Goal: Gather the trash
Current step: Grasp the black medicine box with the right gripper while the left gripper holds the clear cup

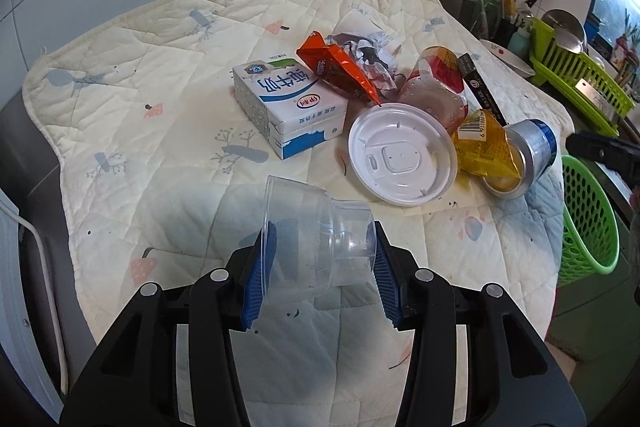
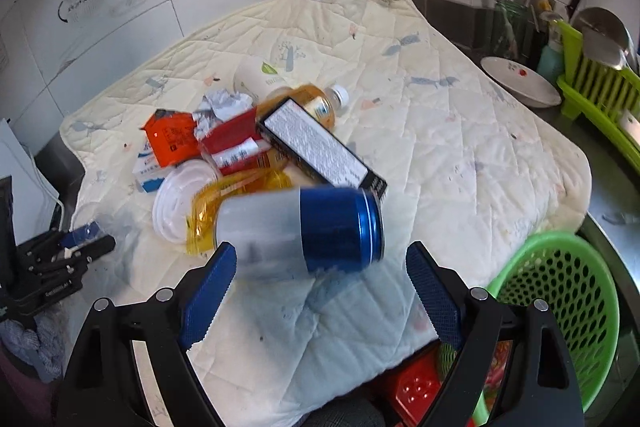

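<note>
My left gripper [image 1: 320,267] is shut on a clear plastic cup [image 1: 316,231] lying sideways between its blue pads, above the quilted cloth [image 1: 160,99]. Beyond it lie a milk carton [image 1: 286,107], an orange wrapper [image 1: 336,67], crumpled foil [image 1: 370,57], a white lid [image 1: 402,155], a yellow wrapper [image 1: 484,147] and a blue-and-silver can [image 1: 534,151]. My right gripper [image 2: 320,287] is open, its fingers on either side of the near end of the can [image 2: 304,231]. The green basket [image 2: 560,303] stands at the right edge, with red trash in it.
A black box [image 2: 320,143], a bottle of amber liquid [image 2: 316,103] and a red packet [image 2: 236,147] lie in the pile. A green dish rack [image 2: 604,83], a white bowl [image 2: 520,81] and knives stand on the counter at the right. Tiled wall behind.
</note>
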